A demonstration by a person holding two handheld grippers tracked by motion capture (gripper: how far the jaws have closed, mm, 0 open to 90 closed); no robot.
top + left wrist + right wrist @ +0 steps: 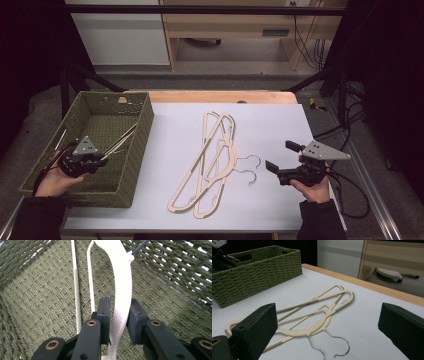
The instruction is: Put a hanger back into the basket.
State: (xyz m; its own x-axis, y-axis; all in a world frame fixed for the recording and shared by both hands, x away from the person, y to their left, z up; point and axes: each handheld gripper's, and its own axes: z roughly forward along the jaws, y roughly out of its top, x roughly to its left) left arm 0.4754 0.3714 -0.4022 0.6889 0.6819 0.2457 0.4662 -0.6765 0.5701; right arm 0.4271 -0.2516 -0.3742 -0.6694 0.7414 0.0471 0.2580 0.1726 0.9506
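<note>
Left gripper [119, 322]: in basket [142, 125], jaws loose around a hanger [120, 290].
Right gripper [281, 157]: wide open, holding nothing.
Nearby: two hangers [210, 160] on the table [280, 120].

Grey floor [235, 55] across top of high view. White cabinet [120, 35] upper left; pale wood desk [235, 22] upper centre, black cables [312, 47] hanging at its right. Dark frame bar [200, 9] along top edge. Dim light, black edges both sides.
</note>
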